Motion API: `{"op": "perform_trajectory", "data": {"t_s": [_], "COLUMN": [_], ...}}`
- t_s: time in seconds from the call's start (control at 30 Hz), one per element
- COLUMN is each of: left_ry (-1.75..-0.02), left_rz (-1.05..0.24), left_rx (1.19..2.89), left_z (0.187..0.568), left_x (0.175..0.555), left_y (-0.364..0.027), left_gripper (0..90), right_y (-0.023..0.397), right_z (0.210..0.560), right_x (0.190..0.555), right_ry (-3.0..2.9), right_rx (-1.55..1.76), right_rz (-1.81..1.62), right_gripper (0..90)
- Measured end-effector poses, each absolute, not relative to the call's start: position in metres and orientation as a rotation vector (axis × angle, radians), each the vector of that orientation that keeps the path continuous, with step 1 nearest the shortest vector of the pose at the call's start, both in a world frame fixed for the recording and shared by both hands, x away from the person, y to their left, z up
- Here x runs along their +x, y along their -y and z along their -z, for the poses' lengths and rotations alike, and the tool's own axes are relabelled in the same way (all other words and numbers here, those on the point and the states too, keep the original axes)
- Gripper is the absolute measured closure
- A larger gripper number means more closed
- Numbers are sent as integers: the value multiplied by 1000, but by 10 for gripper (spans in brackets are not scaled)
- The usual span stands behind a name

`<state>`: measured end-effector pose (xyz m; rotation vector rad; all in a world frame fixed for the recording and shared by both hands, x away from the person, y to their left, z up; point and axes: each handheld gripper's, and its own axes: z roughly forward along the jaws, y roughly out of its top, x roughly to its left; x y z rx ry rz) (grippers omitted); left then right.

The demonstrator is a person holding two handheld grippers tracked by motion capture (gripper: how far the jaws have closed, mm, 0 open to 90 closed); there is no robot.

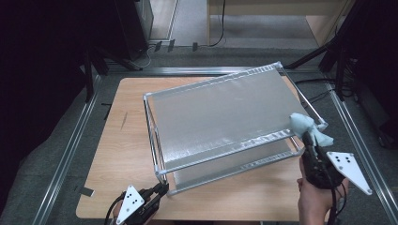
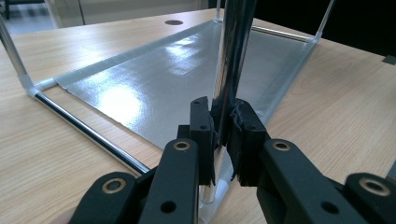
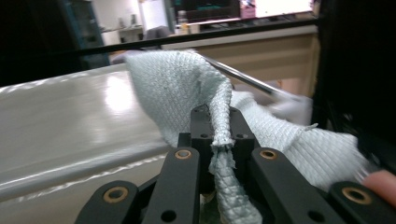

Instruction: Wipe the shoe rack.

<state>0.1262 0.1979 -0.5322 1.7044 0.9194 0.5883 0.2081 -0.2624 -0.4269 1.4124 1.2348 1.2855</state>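
One wooden desk [image 1: 126, 154] carries one two-tier metal rack [image 1: 225, 112], counted as two silver shelves and four upright posts. One pale blue cloth [image 1: 309, 127] lies at the rack's right corner. Two grippers: left gripper [image 1: 159, 190], right gripper [image 1: 309, 138].

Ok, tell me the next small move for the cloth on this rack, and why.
Probably sweep the cloth leftward across the top shelf. The right gripper is shut on the cloth at the shelf's near right corner, so most of the silver surface lies to its left, unwiped. The left gripper is clamped on the rack's front post, which should steady the rack.
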Motion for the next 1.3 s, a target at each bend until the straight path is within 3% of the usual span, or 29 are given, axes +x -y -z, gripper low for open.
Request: {"op": "perform_trajectory", "data": {"t_s": [0.3,0.67,1.07,1.3], "left_ry": [-916,-938,-988,-991], "left_rz": [-590,-596,-616,-621], "left_rx": [1704,1696,1675,1676], "left_z": [532,532,532,531], "left_x": [126,128,131,133], "left_y": [-198,-203,-219,-226], "left_gripper": [818,818,815,816], "right_y": [250,160,263,268], "right_z": [427,416,441,489], "right_x": [206,184,199,214], "right_ry": [-1314,-1645,-1258,-1355], "right_rx": [1378,1080,1344,1440], "right_rz": [-1338,-1403,-1095,-993], "right_gripper": [862,859,859,860]}}
